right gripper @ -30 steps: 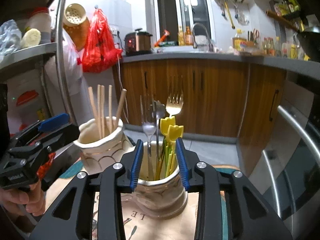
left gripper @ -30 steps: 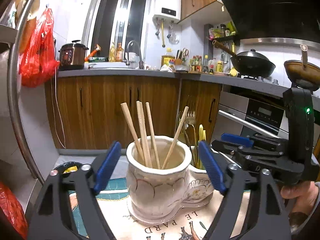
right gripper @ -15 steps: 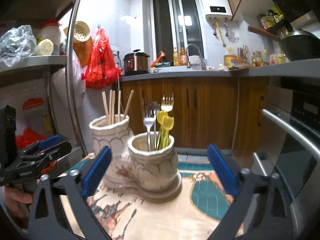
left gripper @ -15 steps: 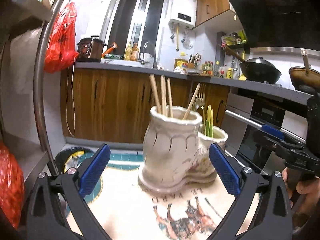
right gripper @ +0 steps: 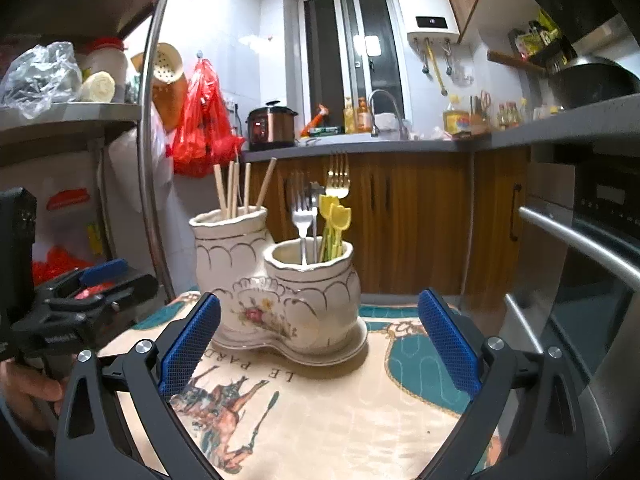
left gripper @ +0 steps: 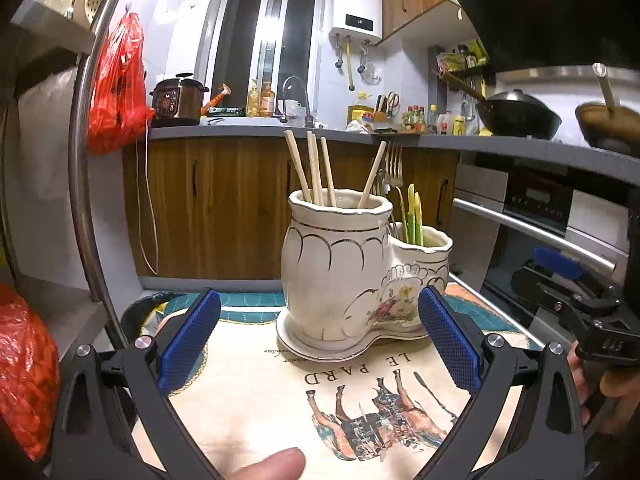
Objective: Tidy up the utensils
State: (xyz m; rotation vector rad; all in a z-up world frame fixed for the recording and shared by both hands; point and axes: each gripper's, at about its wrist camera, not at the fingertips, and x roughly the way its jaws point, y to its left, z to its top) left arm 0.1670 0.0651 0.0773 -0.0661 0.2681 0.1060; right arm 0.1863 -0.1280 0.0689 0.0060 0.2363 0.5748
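Note:
A white ceramic double utensil holder [left gripper: 340, 276] [right gripper: 280, 292] stands on a printed cloth [left gripper: 280, 396]. Its taller pot holds several wooden chopsticks [left gripper: 316, 168] [right gripper: 236, 190]. Its lower pot [right gripper: 310, 280] holds metal forks [right gripper: 302, 212], a gold fork [right gripper: 338, 176] and yellow-topped picks [right gripper: 338, 216]. My left gripper [left gripper: 318, 340] is open and empty, a short way in front of the holder. My right gripper [right gripper: 318, 338] is open and empty, also in front of it. Each gripper shows at the edge of the other's view.
A steel rack post [left gripper: 80, 184] and shelves with a red bag [left gripper: 116, 88] stand to the left. An oven with a bar handle [right gripper: 580, 240] is on the right. Wooden cabinets [right gripper: 420, 216] and a counter with a rice cooker [right gripper: 270, 124] lie behind.
Both grippers have drawn back from the holder and opened wide. The right gripper, nearly closed around the picks a second ago, now stands empty.

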